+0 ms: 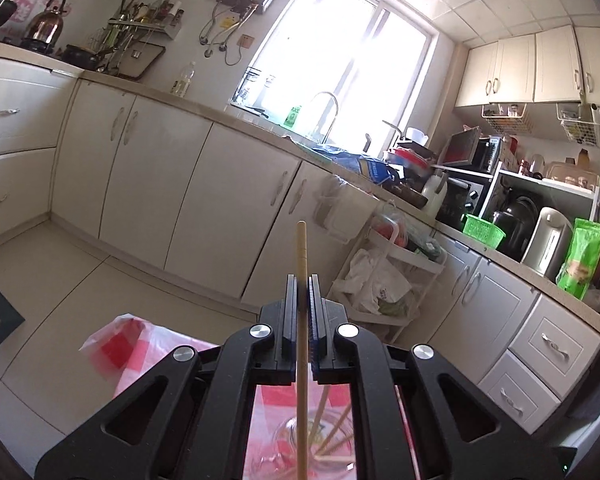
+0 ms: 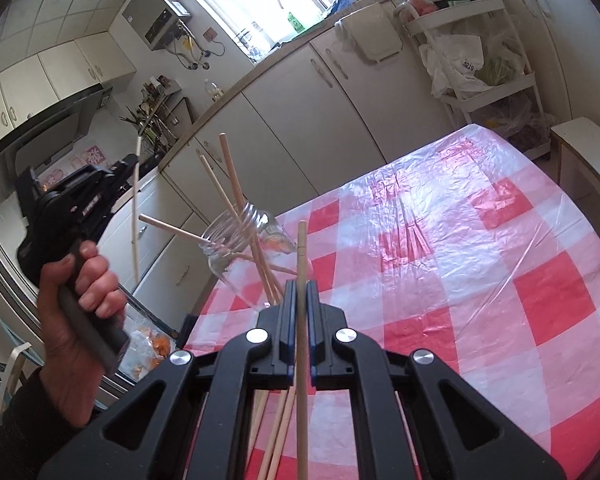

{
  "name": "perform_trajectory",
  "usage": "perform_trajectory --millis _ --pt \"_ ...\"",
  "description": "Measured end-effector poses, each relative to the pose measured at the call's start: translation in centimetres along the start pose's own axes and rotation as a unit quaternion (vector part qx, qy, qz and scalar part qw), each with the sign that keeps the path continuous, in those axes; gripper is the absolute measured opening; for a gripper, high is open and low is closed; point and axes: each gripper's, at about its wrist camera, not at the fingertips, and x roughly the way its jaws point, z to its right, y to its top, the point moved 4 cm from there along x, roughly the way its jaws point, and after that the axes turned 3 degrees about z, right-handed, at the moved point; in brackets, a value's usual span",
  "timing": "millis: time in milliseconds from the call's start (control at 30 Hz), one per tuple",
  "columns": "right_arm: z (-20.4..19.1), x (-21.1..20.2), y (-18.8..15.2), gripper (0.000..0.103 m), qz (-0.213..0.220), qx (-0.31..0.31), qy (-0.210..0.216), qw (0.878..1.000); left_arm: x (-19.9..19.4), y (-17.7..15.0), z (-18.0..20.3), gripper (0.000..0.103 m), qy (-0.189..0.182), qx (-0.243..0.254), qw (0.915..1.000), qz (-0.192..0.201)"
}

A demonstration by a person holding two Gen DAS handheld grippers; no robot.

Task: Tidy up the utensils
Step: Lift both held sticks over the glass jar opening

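Gripping: both grippers, one chopstick each.
Left gripper (image 1: 302, 280): jaws clamped on a chopstick (image 1: 301, 264), held upright above the jar (image 1: 300, 446).
Right gripper (image 2: 299, 285): jaws clamped on another chopstick (image 2: 301, 256), pointing up and forward.
Jar: glass, on the checkered tablecloth (image 2: 480, 264), several chopsticks leaning in it.
Loose chopsticks (image 2: 276, 432): lying on the tablecloth under the right gripper.
Left hand (image 2: 74, 300): wrapped round the left gripper's handle.

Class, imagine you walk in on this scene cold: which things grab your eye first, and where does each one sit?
First, the red-and-white checked tablecloth filling the right side of the right wrist view. At its left edge stands a clear glass jar with chopsticks fanning out of it. Then the grippers: the right gripper is clamped on a single chopstick, and the left gripper is clamped on another chopstick.
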Motion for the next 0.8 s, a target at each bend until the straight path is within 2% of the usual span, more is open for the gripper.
perform_trajectory --millis 167,467,800 --pt "0.3 -0.3 0.4 0.006 0.004 0.012 0.008 1.000 2.6 -0.4 -0.8 0.005 -0.006 -0.028 0.9996 0.007" --pt "0.6 0.0 0.5 0.006 0.001 0.025 0.019 1.000 5.0 -1.7 0.2 0.005 -0.012 -0.024 0.9989 0.037" --pt "0.7 -0.4 0.8 0.006 0.014 0.025 0.021 0.999 5.3 -4.6 0.6 0.005 -0.011 0.003 0.9998 0.015"
